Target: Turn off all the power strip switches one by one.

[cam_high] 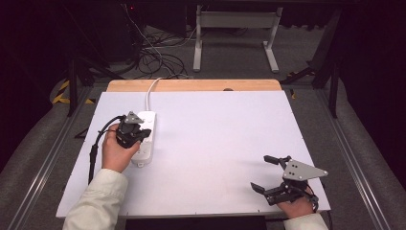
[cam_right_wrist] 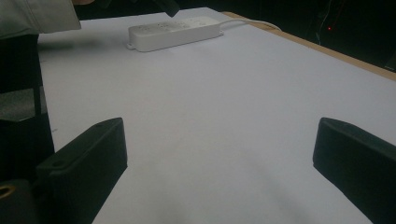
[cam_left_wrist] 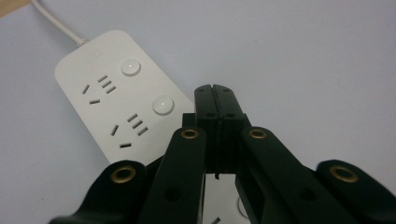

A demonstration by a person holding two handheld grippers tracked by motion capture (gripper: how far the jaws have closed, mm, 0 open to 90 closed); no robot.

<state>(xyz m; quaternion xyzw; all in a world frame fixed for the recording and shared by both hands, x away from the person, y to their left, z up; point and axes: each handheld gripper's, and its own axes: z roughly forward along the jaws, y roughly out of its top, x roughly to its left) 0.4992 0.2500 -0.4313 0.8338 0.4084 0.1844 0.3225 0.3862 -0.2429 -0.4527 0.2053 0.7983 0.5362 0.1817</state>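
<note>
Black jaws of my left claw pressed together, empty, over the white power strip | its round buttons plain in left gripper view | high view: right claw wide, well apart, on table near edge.

White power strip laid flat on white table, left of centre in high view, long axis running toward far edge. White cord led from far end to upper edge. Round buttons and sockets seen on top face.
</note>
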